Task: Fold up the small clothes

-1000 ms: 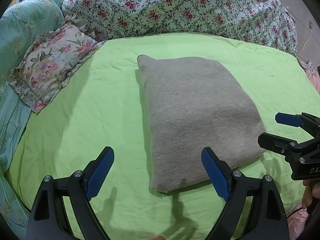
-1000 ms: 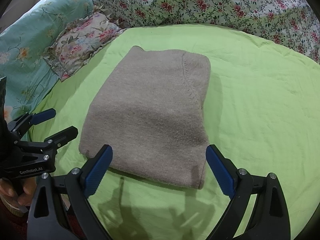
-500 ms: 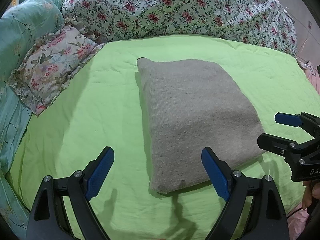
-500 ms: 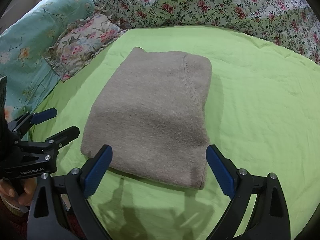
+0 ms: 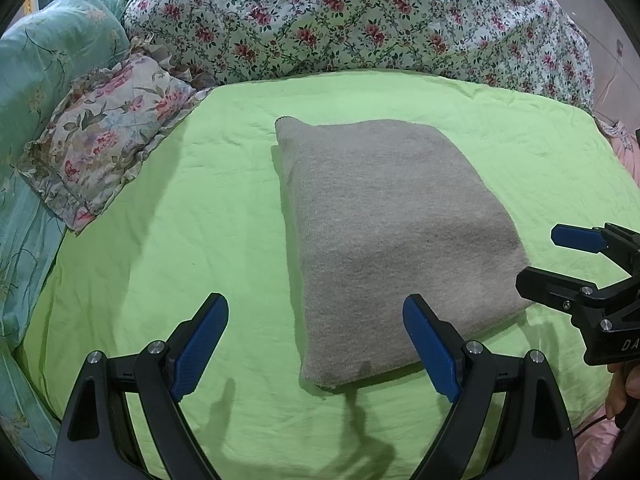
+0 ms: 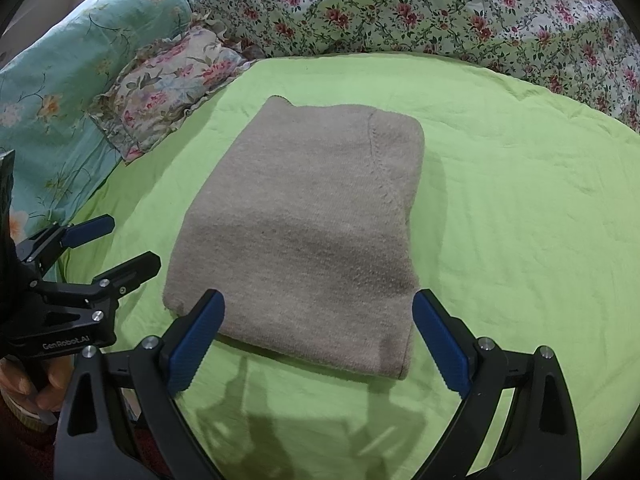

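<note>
The left gripper hangs above the near edge of the bed with its blue-padded jaws spread wide and nothing between them; its right pad sits in front of the near edge of the folded grey sweater, without visibly pressing on it. The right gripper is likewise wide open and empty, poised over the sweater's near edge; each tool also shows at the side of the other's view, held in a hand, and there too the jaws stand apart.

Across the last second almost nothing has changed; both grippers sit in the same spots, equally open, and the sweater keeps the same outline and position (only a slight drift of the framing separates the earlier views from these).

The sweater lies as a neat, thick rectangle in the middle of the green sheet; a seam line curves down near its right edge in the right wrist view. A frilled floral pillow sits to the left, a flowered quilt behind.

The stillness suggests the folding of this piece is finished, the tools resting clear of it.
</note>
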Action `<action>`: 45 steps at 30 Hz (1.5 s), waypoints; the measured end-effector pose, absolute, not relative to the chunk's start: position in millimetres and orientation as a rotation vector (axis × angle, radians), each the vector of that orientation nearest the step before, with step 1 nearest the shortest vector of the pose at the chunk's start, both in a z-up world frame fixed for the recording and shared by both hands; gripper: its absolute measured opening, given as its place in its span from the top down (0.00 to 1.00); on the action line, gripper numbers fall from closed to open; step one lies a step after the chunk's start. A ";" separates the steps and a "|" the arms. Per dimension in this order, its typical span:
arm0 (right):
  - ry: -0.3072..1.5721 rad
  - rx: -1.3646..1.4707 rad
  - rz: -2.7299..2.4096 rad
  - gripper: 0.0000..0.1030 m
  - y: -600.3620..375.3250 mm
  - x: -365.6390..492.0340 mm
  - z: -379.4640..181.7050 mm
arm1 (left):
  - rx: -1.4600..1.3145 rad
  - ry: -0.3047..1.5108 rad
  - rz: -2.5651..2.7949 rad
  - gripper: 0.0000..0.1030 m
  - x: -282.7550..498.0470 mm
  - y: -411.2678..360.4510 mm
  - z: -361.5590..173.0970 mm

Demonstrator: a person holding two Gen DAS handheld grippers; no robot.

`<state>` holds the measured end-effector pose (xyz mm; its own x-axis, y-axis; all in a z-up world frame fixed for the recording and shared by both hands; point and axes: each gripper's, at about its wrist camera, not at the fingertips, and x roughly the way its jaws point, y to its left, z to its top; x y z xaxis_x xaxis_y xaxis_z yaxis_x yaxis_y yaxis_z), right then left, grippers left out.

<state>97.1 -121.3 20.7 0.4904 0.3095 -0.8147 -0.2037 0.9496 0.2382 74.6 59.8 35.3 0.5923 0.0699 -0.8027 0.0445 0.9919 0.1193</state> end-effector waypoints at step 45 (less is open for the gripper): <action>0.995 0.141 0.300 0.07 -135.0 95.9 24.3 | 0.149 0.938 0.019 0.12 77.6 58.1 31.4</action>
